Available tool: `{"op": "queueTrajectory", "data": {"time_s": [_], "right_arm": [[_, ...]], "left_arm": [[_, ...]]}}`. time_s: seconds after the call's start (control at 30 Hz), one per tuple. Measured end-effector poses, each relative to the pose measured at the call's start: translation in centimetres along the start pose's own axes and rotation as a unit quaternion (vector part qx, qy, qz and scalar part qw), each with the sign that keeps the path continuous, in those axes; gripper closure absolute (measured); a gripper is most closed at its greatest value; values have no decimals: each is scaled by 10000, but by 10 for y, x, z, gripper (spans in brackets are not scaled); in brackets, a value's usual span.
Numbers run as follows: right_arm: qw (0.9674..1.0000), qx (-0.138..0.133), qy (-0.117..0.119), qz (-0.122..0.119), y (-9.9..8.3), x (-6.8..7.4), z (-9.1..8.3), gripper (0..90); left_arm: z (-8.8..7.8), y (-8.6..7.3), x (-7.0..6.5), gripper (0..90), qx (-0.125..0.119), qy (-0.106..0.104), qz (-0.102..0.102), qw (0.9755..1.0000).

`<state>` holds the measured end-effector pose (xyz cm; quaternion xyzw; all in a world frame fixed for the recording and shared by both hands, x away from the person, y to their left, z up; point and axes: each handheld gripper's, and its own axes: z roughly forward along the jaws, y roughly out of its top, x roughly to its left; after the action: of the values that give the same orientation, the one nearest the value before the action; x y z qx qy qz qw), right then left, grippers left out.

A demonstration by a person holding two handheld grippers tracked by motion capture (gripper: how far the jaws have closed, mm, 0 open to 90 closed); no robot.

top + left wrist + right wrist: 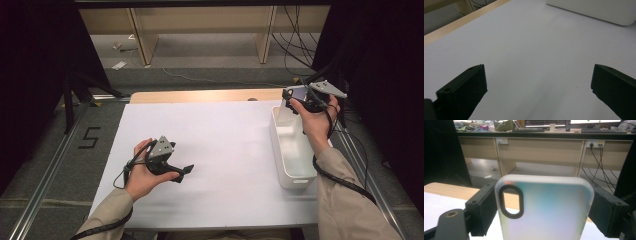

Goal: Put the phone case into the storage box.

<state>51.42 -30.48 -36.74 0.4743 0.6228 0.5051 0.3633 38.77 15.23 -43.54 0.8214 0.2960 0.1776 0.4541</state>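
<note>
Above the far end of the bin (292, 150), the right gripper (296, 102) holds a phone case (544, 207) clamped between its two jaws, which press on the case's long sides; the case stands roughly upright, its camera cutout toward the top, and it is lifted clear of the bin rather than resting in it. The bin, a white open tub, sits at the right edge of the white mat (215, 150), and what shows of its inside looks bare. Well to the left of the bin, the left gripper (182, 171) hovers low over the mat with its jaws spread wide and nothing between them; it takes no part in the carry. Judged from this, the pickup is done and the case has been brought to the bin, so what seems left is to lower it inside, let the jaws part, and draw the hand away. Whether the case goes in flat or on edge cannot be told yet.
</note>
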Motion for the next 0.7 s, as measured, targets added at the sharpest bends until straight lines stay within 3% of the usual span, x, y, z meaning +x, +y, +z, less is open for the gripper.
{"op": "queueTrajectory", "data": {"time_s": [0.7], "right_arm": [[10000,69,-27,-51,-3,-2,8,179]], "left_arm": [[0,0,0,0,-25,-16,4,10000]]}}
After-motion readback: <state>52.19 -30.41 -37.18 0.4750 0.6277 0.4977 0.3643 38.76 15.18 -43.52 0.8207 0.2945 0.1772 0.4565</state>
